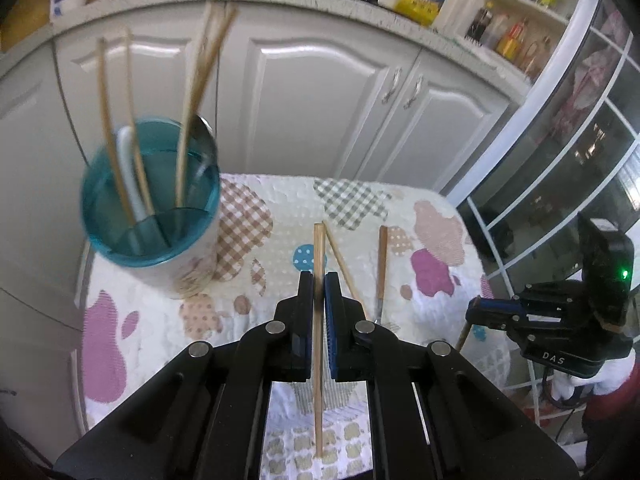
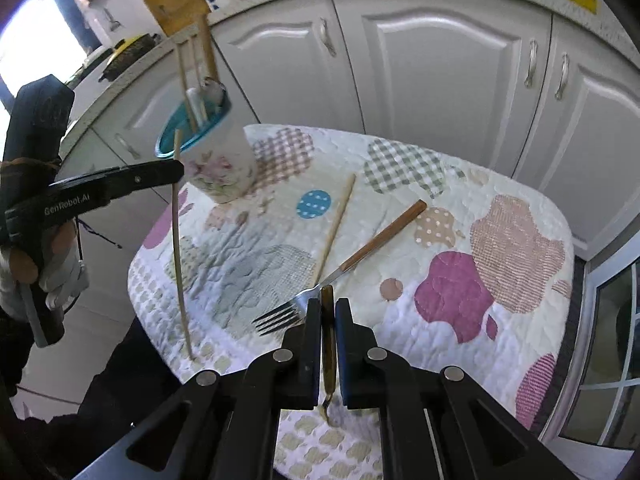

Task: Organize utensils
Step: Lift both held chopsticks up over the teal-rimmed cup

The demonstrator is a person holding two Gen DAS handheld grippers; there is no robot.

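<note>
Left wrist: chopstick [image 1: 319, 264] clamped in left gripper [image 1: 319, 280]

Right gripper [image 1: 476, 307] — "DAS"; left gripper [image 2: 178, 172] — "GenRobot.AI".

cup [image 1: 160, 216] teal inside, white floral outside | cloth [image 2: 400, 240] cream w/ gingham + magenta blobs | fork [image 2: 344, 268] brown handle | cabinets [image 1: 320, 100] white

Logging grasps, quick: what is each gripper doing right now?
Left gripper: closed on a thin wooden chopstick.
Right gripper: closed on a slim dark yellowish-brown utensil handle.
</note>
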